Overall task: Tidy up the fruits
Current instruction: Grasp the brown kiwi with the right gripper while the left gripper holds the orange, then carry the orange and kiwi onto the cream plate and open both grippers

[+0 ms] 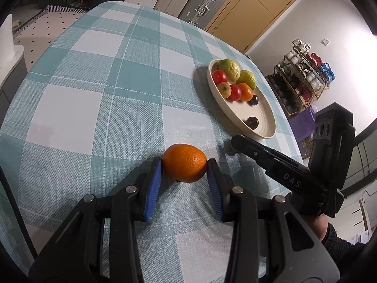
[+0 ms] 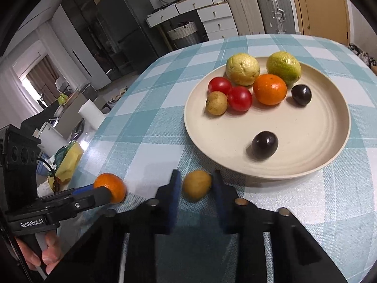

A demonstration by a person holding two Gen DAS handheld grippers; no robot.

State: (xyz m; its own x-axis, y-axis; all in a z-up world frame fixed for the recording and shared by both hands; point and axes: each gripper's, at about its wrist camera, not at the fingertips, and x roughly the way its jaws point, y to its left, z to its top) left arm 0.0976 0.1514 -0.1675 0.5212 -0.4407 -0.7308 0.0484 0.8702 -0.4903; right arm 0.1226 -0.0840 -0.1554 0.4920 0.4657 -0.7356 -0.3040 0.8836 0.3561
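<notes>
My left gripper (image 1: 184,164) is shut on an orange (image 1: 185,166) that sits on the checked tablecloth; it also shows in the right wrist view (image 2: 110,189). My right gripper (image 2: 196,182) has its blue pads on either side of a small yellow-brown fruit (image 2: 196,185) on the cloth, just in front of the cream plate (image 2: 329,127). The pads are close to the fruit, but contact is unclear. The plate (image 1: 266,118) holds two green-yellow guavas, two red tomatoes, an orange, a small yellow-brown fruit and two dark plums.
The table edge (image 2: 94,141) runs close on the left in the right wrist view, with a paper roll (image 2: 90,115) and clutter beyond it. Suitcases (image 2: 271,9), drawers and a wooden door stand behind the table. A shelf rack (image 1: 304,75) stands right of the table.
</notes>
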